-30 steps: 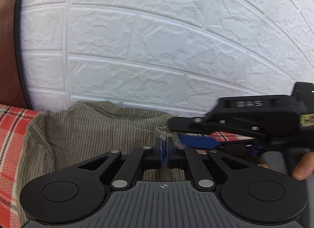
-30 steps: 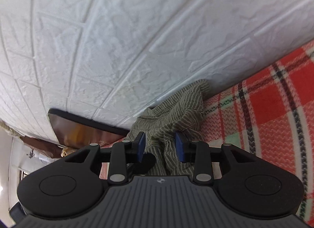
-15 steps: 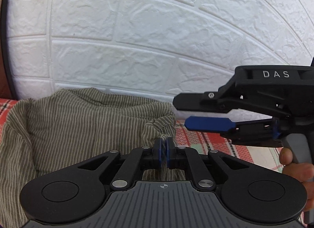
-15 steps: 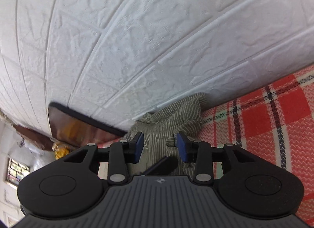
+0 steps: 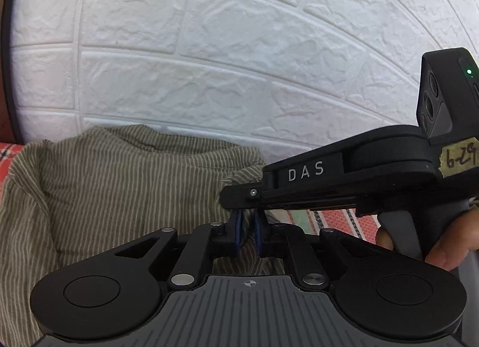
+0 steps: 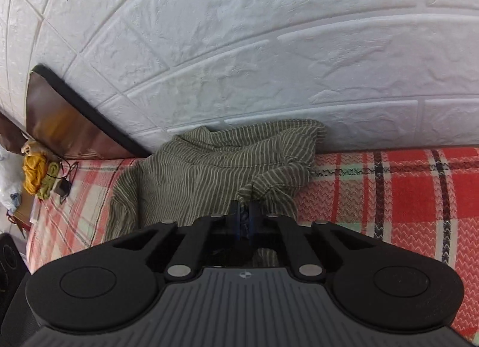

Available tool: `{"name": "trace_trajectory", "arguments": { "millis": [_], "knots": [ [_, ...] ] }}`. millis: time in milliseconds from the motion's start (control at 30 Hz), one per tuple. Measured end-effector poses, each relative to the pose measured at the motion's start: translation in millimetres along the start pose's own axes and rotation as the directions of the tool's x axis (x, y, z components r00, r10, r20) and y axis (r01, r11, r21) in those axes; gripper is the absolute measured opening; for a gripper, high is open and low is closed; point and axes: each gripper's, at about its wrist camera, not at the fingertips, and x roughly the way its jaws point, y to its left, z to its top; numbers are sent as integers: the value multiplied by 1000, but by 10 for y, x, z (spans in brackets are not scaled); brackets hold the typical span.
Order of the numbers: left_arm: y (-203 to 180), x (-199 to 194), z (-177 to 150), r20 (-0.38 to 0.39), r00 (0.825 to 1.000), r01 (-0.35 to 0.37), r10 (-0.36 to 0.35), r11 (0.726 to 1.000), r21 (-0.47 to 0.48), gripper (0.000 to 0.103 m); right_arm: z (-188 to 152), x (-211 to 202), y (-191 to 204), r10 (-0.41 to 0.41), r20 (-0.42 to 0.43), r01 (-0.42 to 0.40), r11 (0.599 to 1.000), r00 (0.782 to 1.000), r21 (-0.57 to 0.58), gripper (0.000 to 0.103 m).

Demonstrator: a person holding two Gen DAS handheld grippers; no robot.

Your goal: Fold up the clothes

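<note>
An olive shirt with thin white stripes (image 5: 119,191) lies bunched on the bed against the wall, and also shows in the right wrist view (image 6: 215,167). My right gripper (image 6: 245,217) is shut on a raised fold at the shirt's right edge. In the left wrist view the right gripper (image 5: 239,200) reaches in from the right, just above my left gripper's tips. My left gripper (image 5: 248,228) sits at the same fold. Its jaws are opening, with a gap between the blue pads and a strip of the cloth loose between them.
A white brick-pattern wall (image 5: 209,62) rises right behind the shirt. The red plaid bed cover (image 6: 404,197) spreads to the right. At far left stand a brown panel (image 6: 60,125), a yellow and green bundle (image 6: 34,173) and a small plug with cable (image 6: 61,188). A hand (image 5: 449,251) holds the right gripper's handle.
My right gripper rolled level, came in over the left one's tips and went from open to shut on the shirt fold. My left gripper's pads went from pressed together to parted.
</note>
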Motion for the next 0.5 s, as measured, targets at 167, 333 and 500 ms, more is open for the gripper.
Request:
{"name": "trace_trajectory", "arguments": {
  "millis": [167,333,500],
  "knots": [
    [20,-204,59,4,999,53,-53,999,2,31,19,-224,-133,37,114,-43,998,993,50,6],
    [-176,-268,-73,-26,998,61,-58,987,152,31,-7,-263,-233,39,139,-51,996,989,78,6],
    [-145,-108,-174,-80,997,34,-22,988,152,32,-38,-162,-293,-33,147,18,994,989,104,7]
  ]
}}
